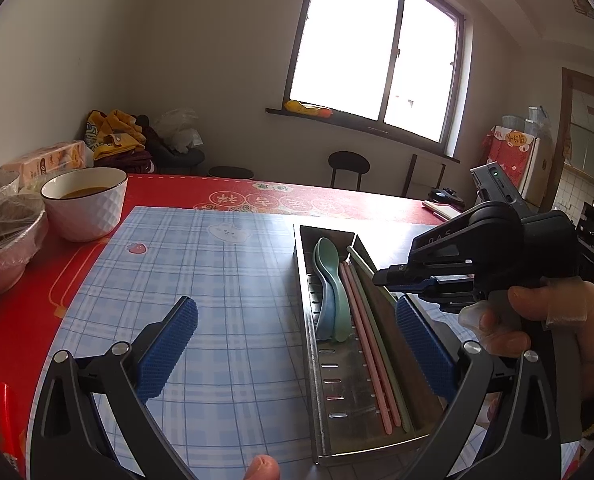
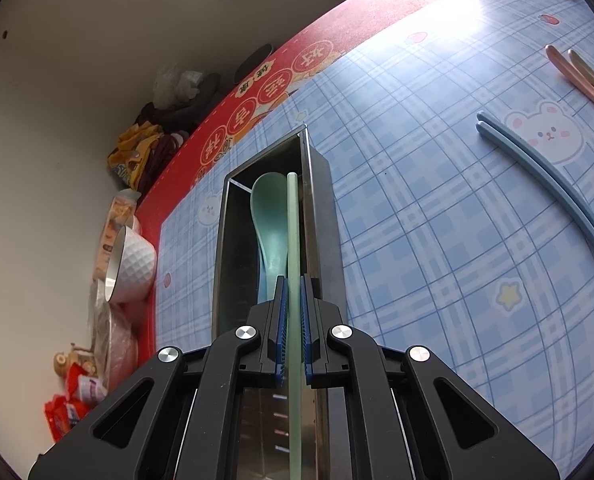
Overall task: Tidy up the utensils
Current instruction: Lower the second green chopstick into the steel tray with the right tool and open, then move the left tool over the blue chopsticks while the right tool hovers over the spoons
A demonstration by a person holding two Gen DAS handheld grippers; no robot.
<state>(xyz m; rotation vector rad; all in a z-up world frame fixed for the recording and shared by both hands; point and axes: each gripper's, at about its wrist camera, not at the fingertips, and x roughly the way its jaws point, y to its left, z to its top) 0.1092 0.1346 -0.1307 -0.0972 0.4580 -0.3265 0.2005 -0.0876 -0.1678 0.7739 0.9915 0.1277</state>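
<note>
Your right tongs [image 2: 293,320] are clamped on the green chopstick [image 2: 293,232], its long axis parallel to the metal tray [image 2: 321,216] just below; your left tongs [image 1: 297,344] gape wide, empty.

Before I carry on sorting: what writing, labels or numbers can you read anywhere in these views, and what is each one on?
"吉" and "祥": in round medallions on the red tablecloth; the neighbouring characters are too blurred.
"DAS": raised letters on the right gripper body, faint, uncertain.
Red box by the window: gold characters, too blurred.
Tissue pack: print too small.
Snack packets: unreadable.
</note>
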